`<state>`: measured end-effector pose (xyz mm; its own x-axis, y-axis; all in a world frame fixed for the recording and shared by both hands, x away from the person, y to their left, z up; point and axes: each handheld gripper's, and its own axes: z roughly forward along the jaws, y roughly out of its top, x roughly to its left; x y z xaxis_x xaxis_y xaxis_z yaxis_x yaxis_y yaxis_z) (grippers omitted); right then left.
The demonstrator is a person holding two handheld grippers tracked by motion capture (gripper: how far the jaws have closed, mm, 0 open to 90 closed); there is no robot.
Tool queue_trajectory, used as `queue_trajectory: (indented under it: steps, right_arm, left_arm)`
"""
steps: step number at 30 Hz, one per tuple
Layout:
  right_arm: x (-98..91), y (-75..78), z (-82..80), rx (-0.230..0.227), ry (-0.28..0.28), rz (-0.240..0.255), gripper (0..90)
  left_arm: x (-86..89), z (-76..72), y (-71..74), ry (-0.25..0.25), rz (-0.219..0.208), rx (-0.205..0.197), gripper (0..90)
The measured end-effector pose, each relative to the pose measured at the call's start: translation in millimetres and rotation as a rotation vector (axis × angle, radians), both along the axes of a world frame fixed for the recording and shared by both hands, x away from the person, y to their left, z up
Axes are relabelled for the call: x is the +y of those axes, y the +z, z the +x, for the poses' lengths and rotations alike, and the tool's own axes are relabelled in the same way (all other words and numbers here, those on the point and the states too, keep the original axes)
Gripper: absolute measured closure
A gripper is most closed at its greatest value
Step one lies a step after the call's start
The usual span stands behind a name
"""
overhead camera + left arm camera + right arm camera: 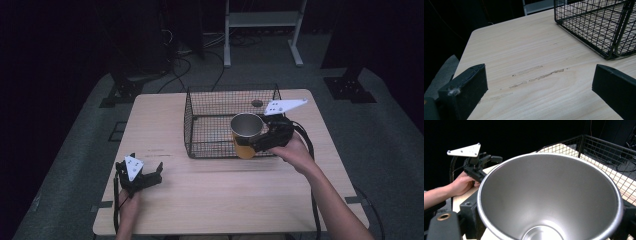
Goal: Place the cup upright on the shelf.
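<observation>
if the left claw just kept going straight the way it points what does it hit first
Probably the basket. The left claw hangs open over bare table, aimed towards the basket's near corner, though depth is hard to judge.

Pale wooden table [215, 200], black wire basket [200, 120] on it.

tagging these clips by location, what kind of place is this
Probably a lab or studio set up for recording, not a home. A bare wooden table stands on grey carpet, with loose cables and black stand feet on the floor behind, and dark surroundings. On the table sits a wire basket.
</observation>
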<state>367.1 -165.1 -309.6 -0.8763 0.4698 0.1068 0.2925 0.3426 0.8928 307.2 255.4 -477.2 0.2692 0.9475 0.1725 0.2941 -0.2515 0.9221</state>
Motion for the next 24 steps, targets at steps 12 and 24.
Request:
queue_trajectory:
  steps: [12, 24]
  right_arm:
    - [11.7, 3.3, 26.2, 0.024, -0.006, -0.013, 11.5]
    - [16.6, -1.9, 46.4, 0.043, -0.011, -0.026, 11.4]
  left_arm:
    - [0.2, 0.0, 0.1, -0.002, -0.001, -0.001, 0.0]
    - [0.5, 0.0, 0.0, -0.003, -0.005, -0.002, 0.0]
